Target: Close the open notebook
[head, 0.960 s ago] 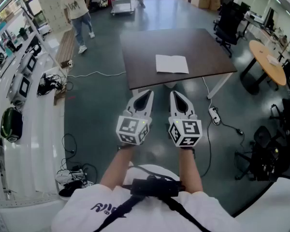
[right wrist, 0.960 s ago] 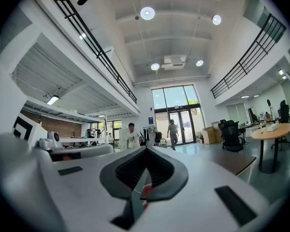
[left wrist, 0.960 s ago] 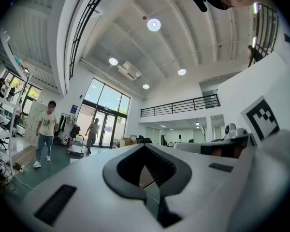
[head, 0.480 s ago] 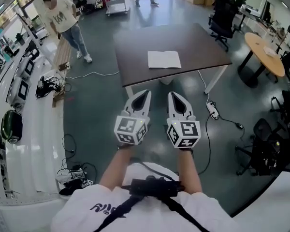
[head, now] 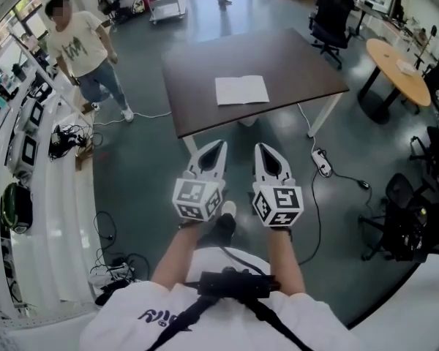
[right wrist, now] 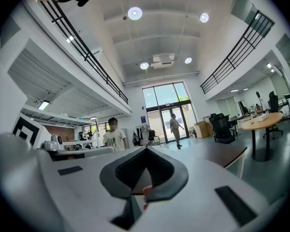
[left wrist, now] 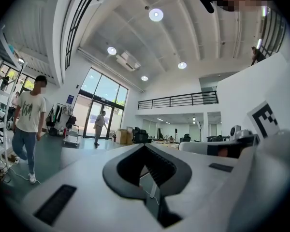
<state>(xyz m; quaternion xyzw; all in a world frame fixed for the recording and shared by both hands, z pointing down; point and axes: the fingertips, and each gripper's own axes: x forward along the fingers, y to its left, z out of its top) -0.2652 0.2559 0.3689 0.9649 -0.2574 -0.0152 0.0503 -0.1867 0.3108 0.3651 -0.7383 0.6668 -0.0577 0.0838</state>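
I judge this the approach step. My left tongs and right tongs are both pinched together, empty and level, well short of the dark brown rectangular tabletop. The open white paper notebook lies flat near its middle. Next I need to get within reach and catch one cover edge.

Paper notebook; matt dark table, seemingly wood
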